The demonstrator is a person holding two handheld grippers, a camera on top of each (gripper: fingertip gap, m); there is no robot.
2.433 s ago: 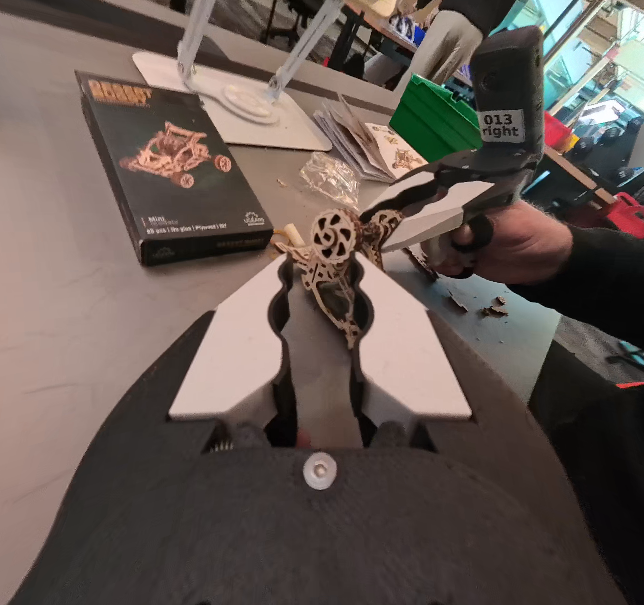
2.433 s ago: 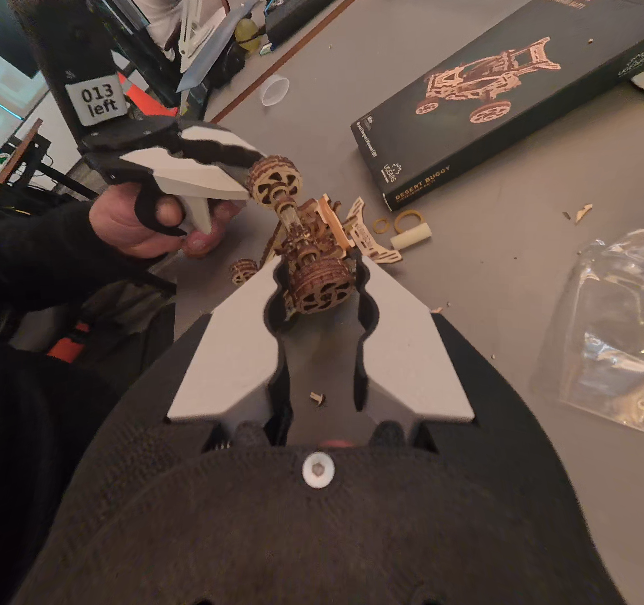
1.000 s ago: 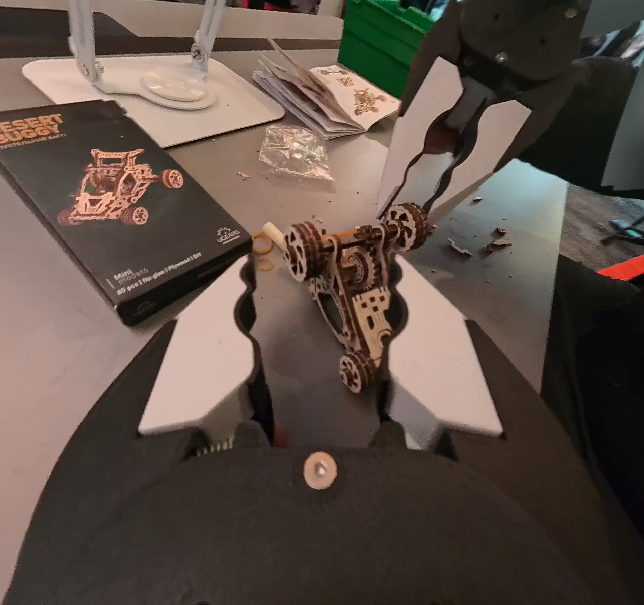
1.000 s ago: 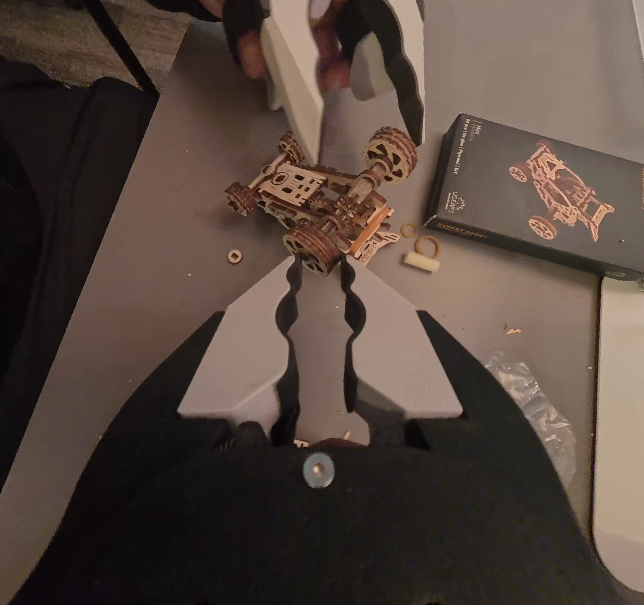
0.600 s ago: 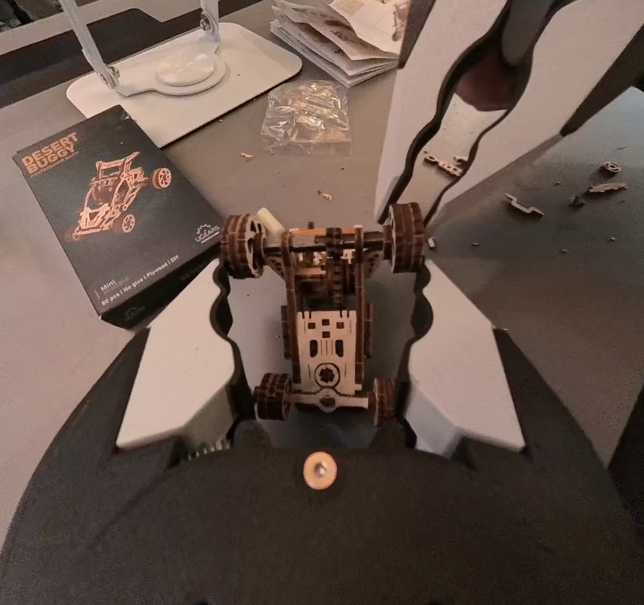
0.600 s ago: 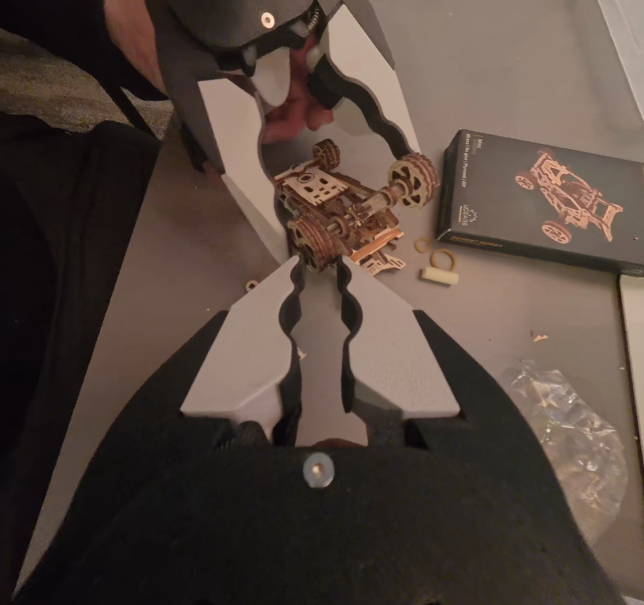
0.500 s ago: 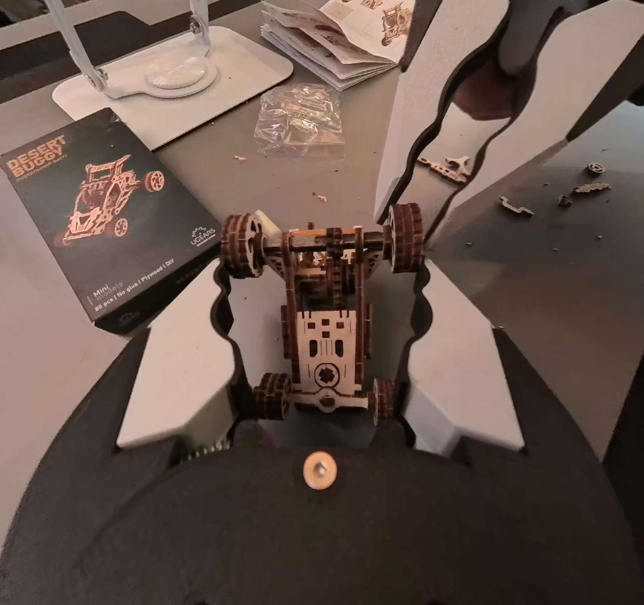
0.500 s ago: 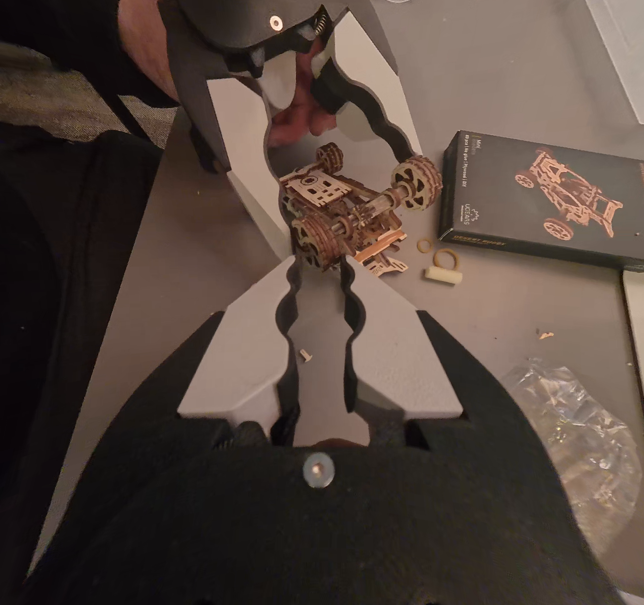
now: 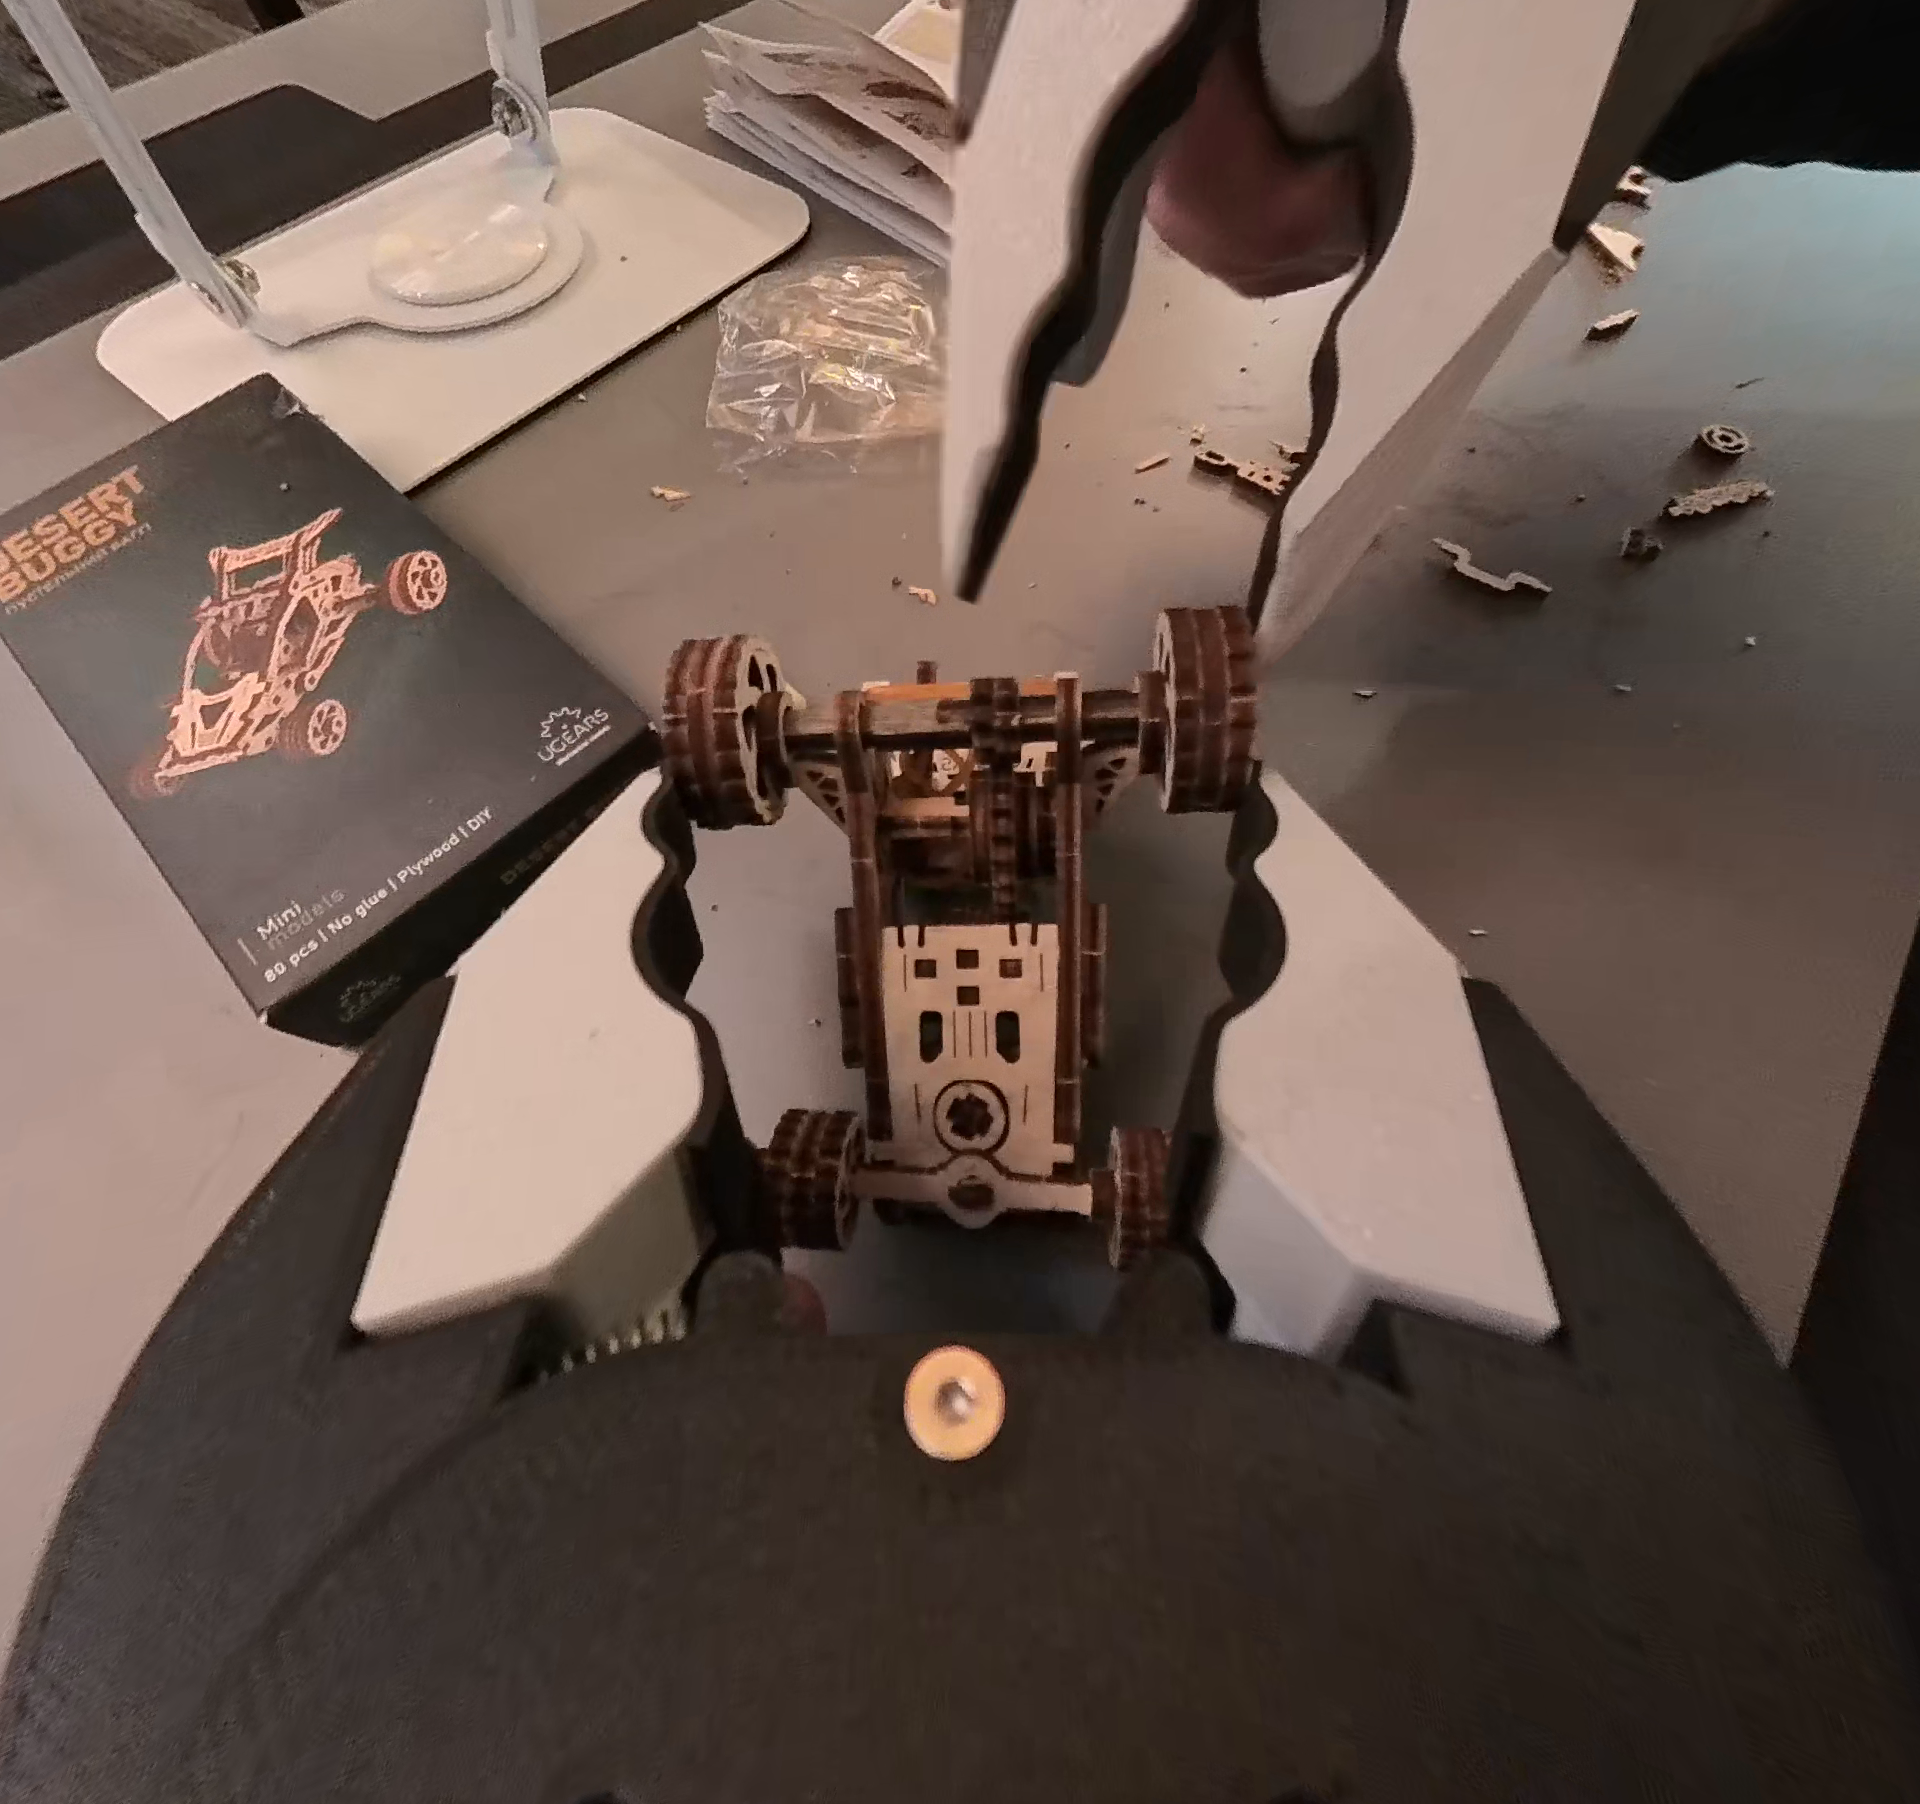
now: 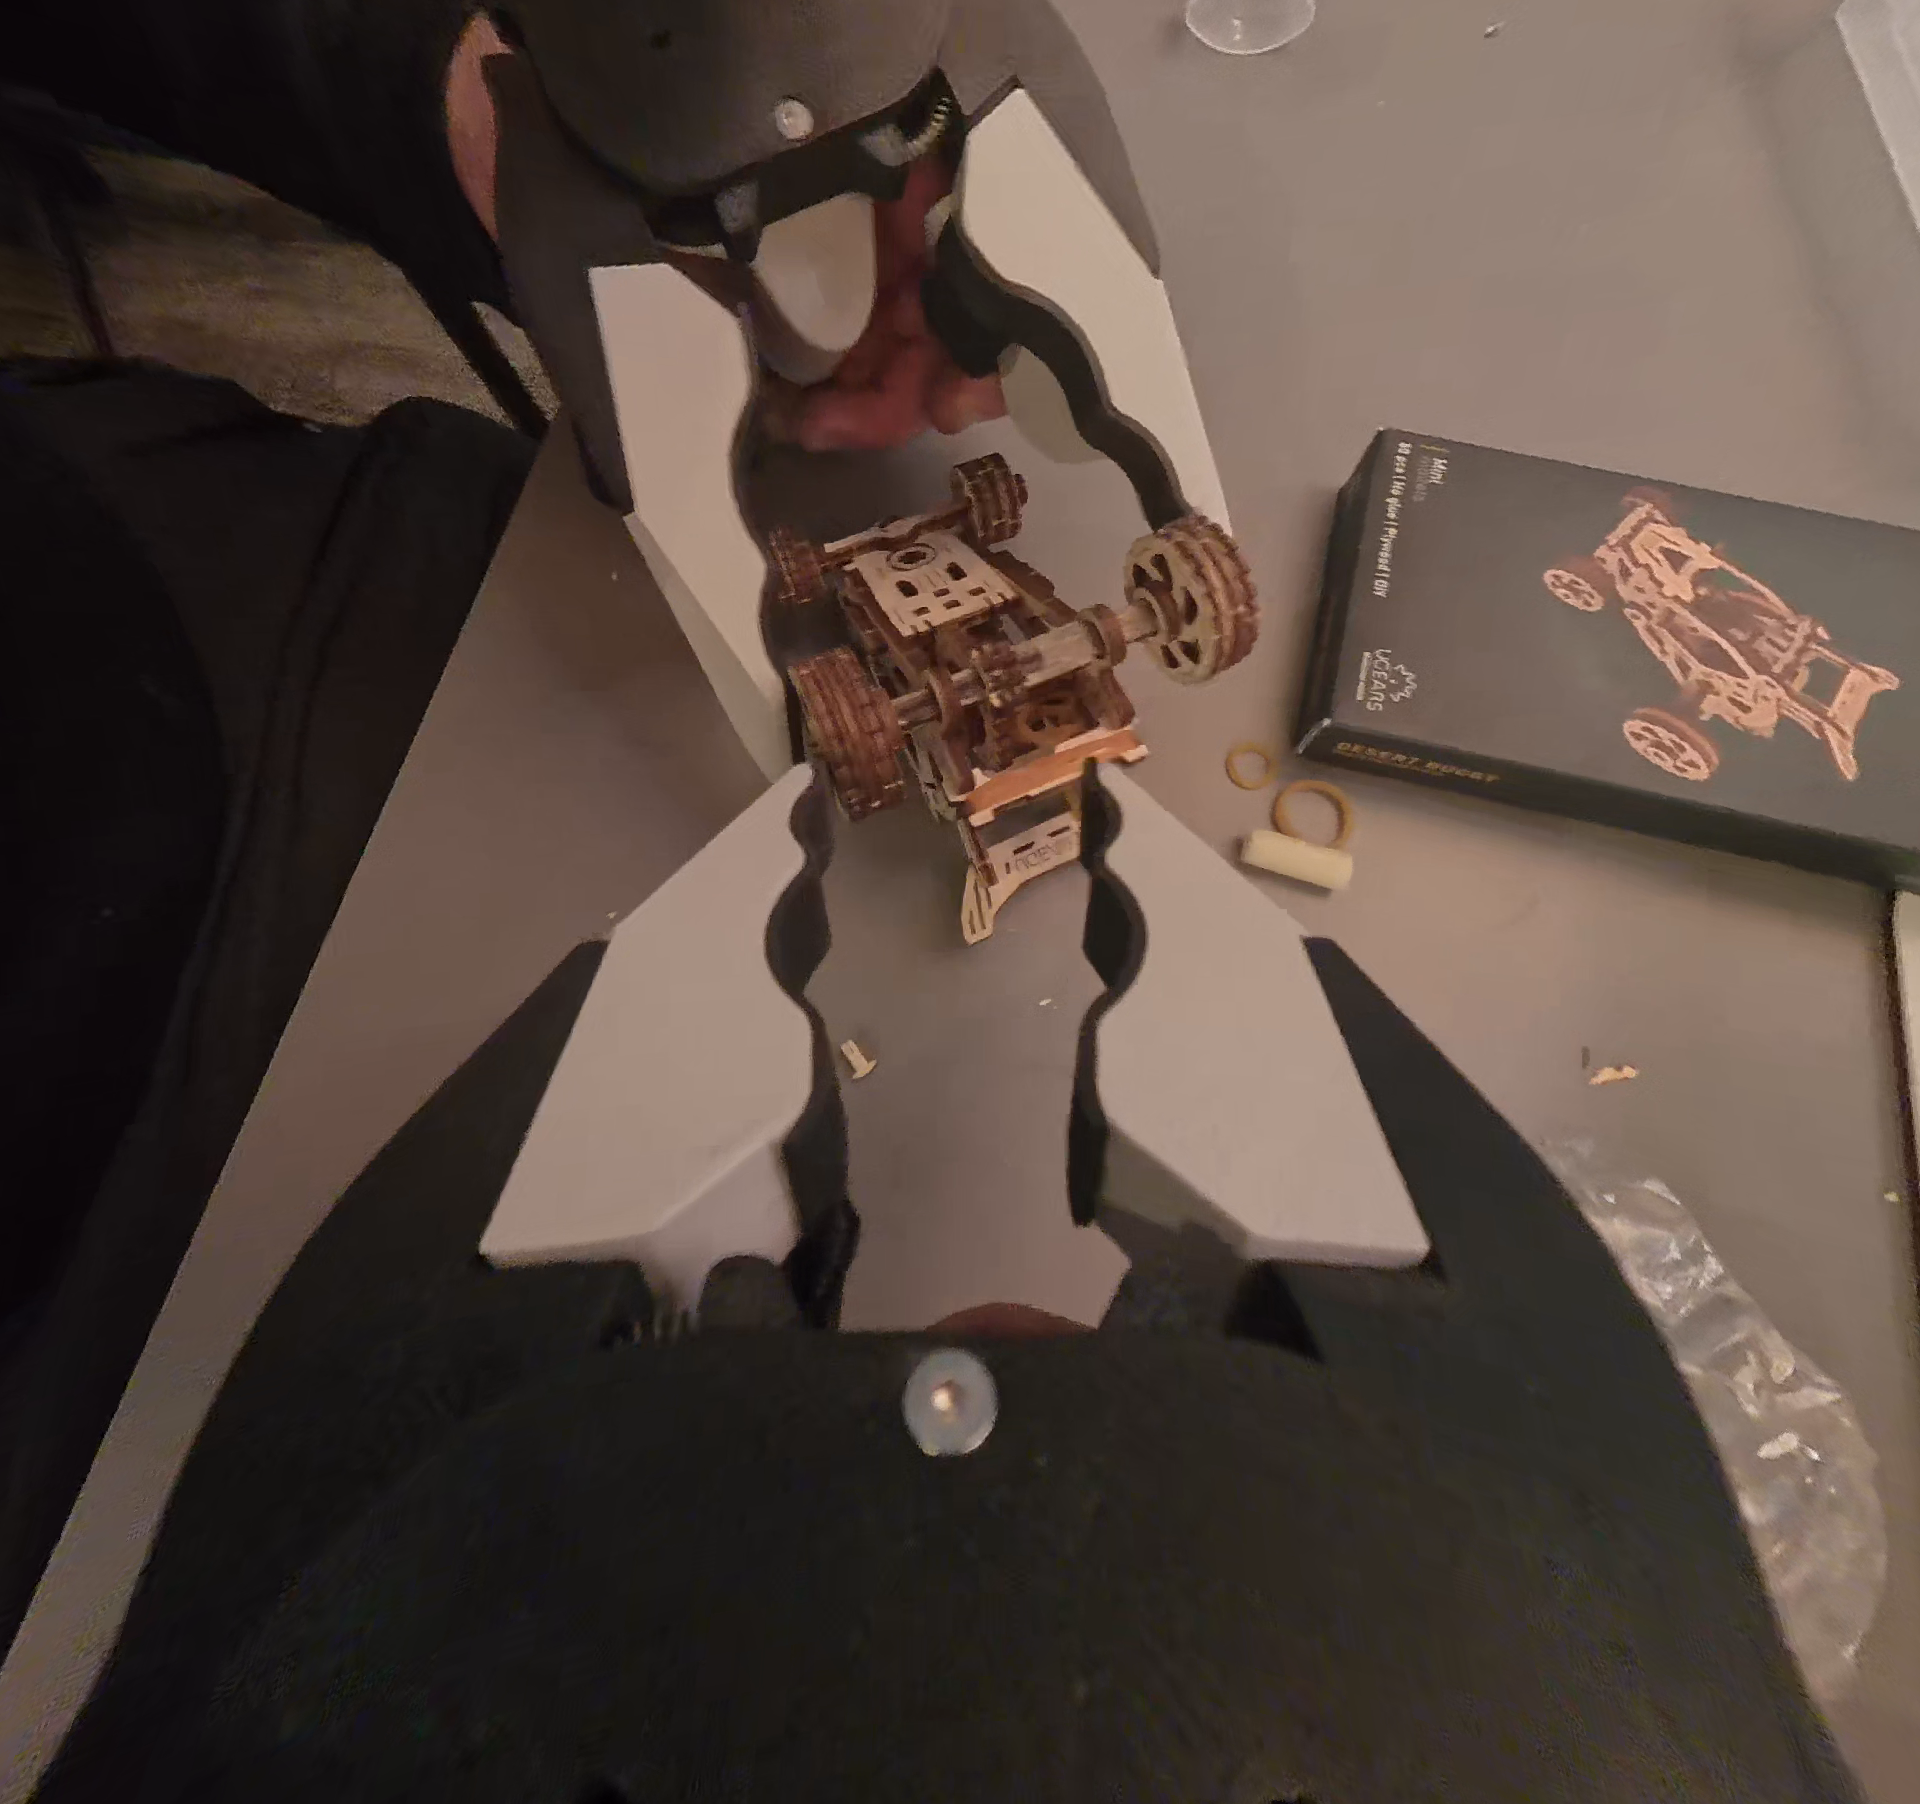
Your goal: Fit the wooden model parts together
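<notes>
Table [image 9: 582,549]: grey, strewn with wood scraps.
Buggy [image 9: 966,933]: brown-and-pale wooden model, four ridged wheels, underside up, frame centre.
Left tool [image 9: 951,819]: spread wide around the buggy; grip unclear.
Right tool [image 10: 951,809]: partly open, tips beside a rear wheel, holding nothing.
Box [image 10: 1621,653]: black, right.

Grey table [image 9: 1662,871], white stand base [image 9: 436,237] at its far edge, dim warm light, dark floor beyond.

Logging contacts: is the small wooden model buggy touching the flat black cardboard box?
Apart. The right wrist view shows bare grey table between a large wheel of the buggy and the box.
</notes>
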